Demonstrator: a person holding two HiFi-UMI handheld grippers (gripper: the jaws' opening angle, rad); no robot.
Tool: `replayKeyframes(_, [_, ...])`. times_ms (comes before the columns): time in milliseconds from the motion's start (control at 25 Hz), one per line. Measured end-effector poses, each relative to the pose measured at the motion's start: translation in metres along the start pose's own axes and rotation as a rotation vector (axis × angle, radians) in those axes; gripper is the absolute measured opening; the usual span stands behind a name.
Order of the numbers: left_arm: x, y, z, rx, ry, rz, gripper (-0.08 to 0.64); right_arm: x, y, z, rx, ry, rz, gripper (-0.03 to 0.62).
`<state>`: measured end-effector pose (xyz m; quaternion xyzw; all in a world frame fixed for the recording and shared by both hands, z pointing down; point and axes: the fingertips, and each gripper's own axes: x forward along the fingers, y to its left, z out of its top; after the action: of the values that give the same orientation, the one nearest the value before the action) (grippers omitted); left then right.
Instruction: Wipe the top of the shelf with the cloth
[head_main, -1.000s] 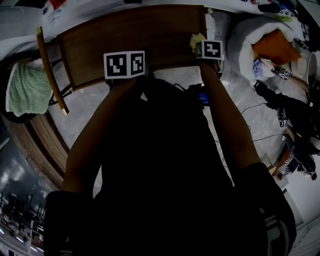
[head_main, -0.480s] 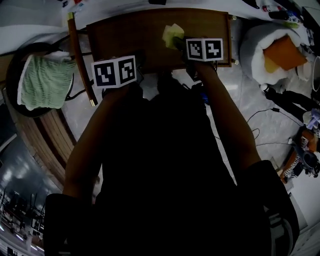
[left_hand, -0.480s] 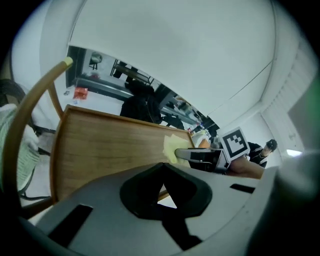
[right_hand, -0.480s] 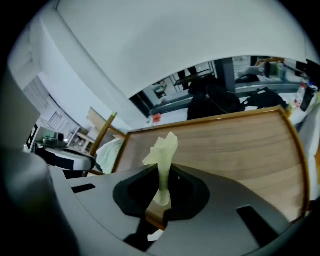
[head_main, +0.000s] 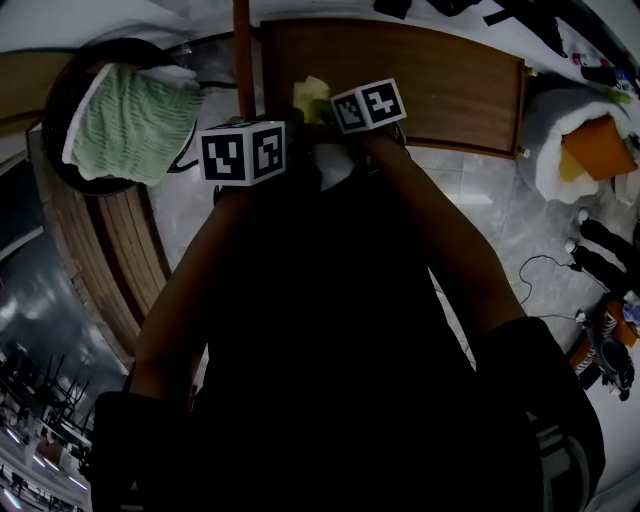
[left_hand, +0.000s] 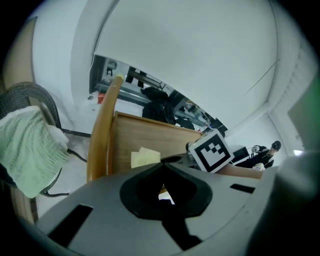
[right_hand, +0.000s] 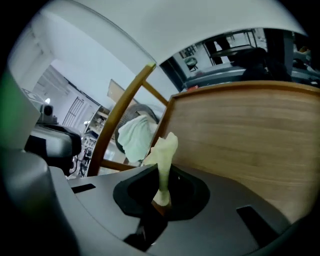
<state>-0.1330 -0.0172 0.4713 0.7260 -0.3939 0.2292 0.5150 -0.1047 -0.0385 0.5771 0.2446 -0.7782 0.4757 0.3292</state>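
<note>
The brown wooden shelf top (head_main: 450, 80) runs across the top of the head view. A pale yellow cloth (head_main: 312, 95) lies on its left end, and my right gripper (head_main: 345, 110) is shut on it. In the right gripper view the cloth (right_hand: 165, 150) stands up pinched between the jaws of the right gripper (right_hand: 162, 172), over the shelf top (right_hand: 250, 135). My left gripper (head_main: 243, 152) hovers just left of the shelf's end, its jaws shut with nothing in them (left_hand: 161, 167). From there the cloth (left_hand: 145, 157) shows flat on the wood (left_hand: 150, 137).
A wooden post (head_main: 243, 50) stands at the shelf's left end. A green towel (head_main: 130, 120) drapes over a dark round chair on the left. A white beanbag with an orange cushion (head_main: 590, 150) and floor cables (head_main: 540, 265) lie to the right.
My right gripper has dragged the yellow cloth leftwards along the shelf top, from its right part to its left end. The left gripper has stayed beside it, shut.
</note>
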Motion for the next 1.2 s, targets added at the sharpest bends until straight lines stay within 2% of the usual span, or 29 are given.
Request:
replayKeyframes(120, [-0.012,0.016,-0.011,-0.012,0.009,-0.001,0.011,0.036,0.025,-0.008,-0.033,0.06,0.023,0.041])
replayKeyframes(400, [-0.021,0.032,-0.03,-0.022,0.039,-0.008,0.011,0.075,0.036,-0.032,-0.117,0.171,-0.043,0.041])
replayKeyframes(720, [-0.013,0.033,-0.036,-0.04,0.054,0.003,0.011,0.08,0.037,-0.038,-0.187,0.199,-0.054,0.041])
replayKeyframes(920, [0.004,0.019,-0.038,-0.011,0.077,0.004,0.011,0.059,0.018,-0.048,-0.164,0.188,-0.054,0.041])
replayKeyframes(1200, [0.056,-0.018,-0.048,0.026,0.16,-0.016,0.011,0.005,-0.043,-0.065,-0.095,0.168,-0.107,0.041])
